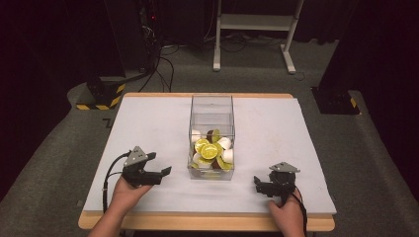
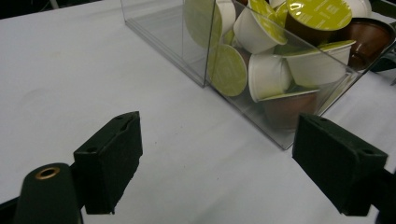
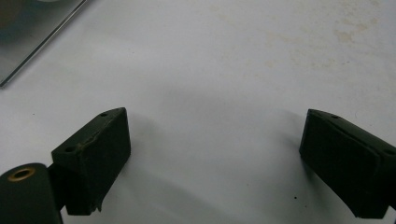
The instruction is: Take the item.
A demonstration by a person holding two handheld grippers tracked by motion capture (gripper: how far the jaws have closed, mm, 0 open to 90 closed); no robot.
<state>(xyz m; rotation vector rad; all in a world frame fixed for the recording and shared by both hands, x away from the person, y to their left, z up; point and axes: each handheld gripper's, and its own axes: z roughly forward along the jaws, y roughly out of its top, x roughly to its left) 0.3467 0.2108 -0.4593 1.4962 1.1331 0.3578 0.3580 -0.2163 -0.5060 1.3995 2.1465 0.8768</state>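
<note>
Clear box (image 1: 211,129) sits mid-table, long axis running away from the person, near end packed with coffee pods (image 1: 211,150). Left gripper (image 1: 165,172) jaws wide, empty, pointing right at the box's near-left corner, just beside it. Right gripper (image 1: 257,181) jaws wide too, empty, pointing left, a bit farther off over the white table (image 1: 296,148). Left gripper view has pods (image 2: 266,74) ahead and right behind the clear wall. Left looks nearer, likely first to reach.
</note>
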